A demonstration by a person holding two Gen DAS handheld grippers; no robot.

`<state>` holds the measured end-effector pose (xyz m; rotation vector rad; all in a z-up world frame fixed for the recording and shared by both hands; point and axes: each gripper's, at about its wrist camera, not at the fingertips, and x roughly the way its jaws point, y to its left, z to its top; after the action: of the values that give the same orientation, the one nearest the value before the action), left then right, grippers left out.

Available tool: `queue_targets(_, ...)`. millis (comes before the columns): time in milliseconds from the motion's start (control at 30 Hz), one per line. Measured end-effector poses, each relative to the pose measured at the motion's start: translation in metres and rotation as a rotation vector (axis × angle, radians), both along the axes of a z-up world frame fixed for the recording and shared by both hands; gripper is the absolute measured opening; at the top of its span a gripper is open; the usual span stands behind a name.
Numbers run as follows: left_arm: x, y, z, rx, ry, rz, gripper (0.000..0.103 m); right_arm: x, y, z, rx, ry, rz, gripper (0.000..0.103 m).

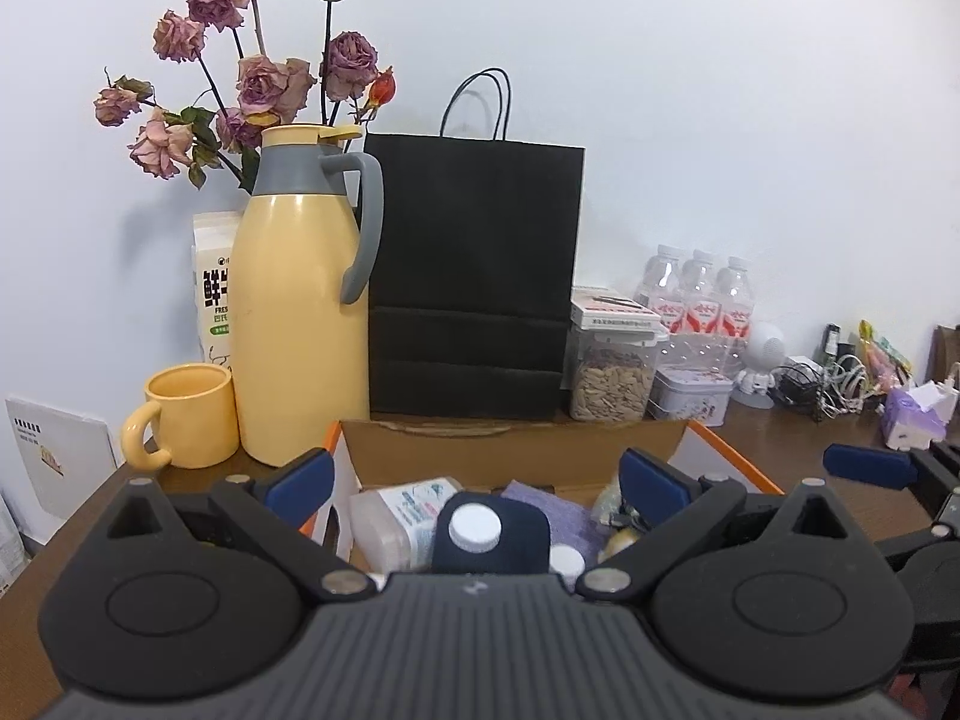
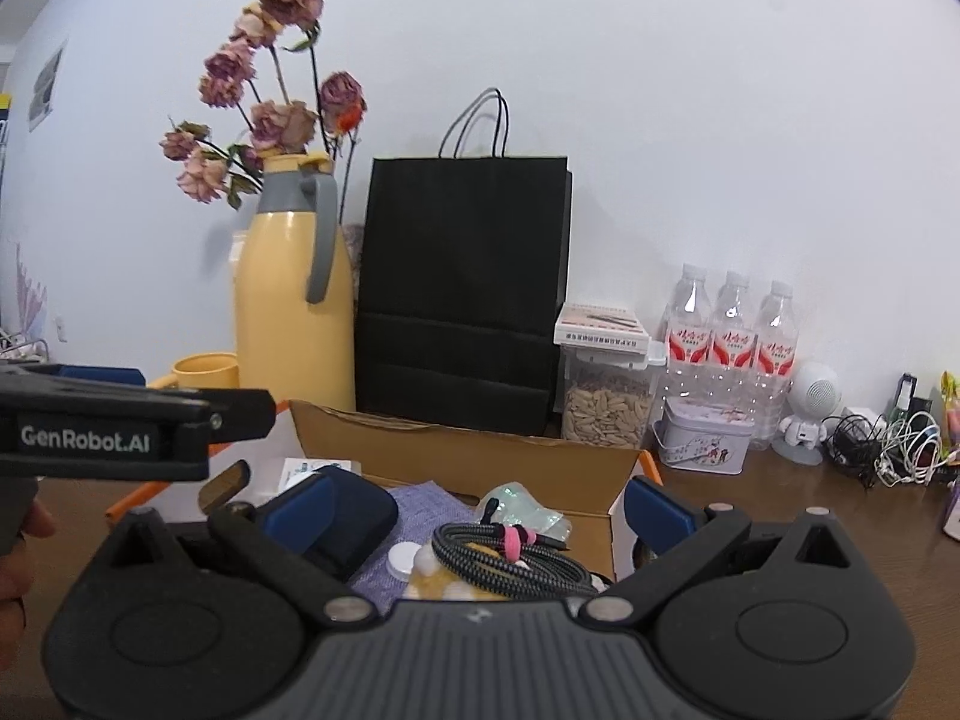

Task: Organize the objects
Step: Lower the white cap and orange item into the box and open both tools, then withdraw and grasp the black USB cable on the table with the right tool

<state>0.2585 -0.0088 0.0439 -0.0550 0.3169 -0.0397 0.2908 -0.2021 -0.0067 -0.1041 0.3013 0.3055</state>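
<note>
Cardboard box, square-edged, open-topped, on wooden surface: holds a navy pouch and a braided cable coil between both spread, empty jaws; clear room above.

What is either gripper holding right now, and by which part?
Nothing. The left gripper and right gripper both have their jaws wide open above the cardboard box, with no item pinched between them.
</note>
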Motion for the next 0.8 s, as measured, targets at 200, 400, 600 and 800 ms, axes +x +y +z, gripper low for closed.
queue_targets(200, -0.025, 0.008, -0.005, 0.02, 0.035, 0.004, 0.103, -0.032, -0.014, -0.002, -0.004, 0.011, 0.01, 0.103)
queue_targets(400, -0.051, 0.024, -0.018, 0.006, 0.111, 0.018, 0.103, -0.06, -0.029, -0.021, -0.027, 0.074, 0.007, 0.103)
queue_targets(600, -0.078, 0.035, -0.031, 0.023, 0.171, 0.035, 0.103, -0.084, -0.036, -0.041, -0.052, 0.149, 0.031, 0.103)
queue_targets(800, -0.101, 0.043, -0.04, 0.024, 0.214, 0.041, 0.103, -0.103, -0.033, -0.063, -0.091, 0.221, 0.063, 0.103)
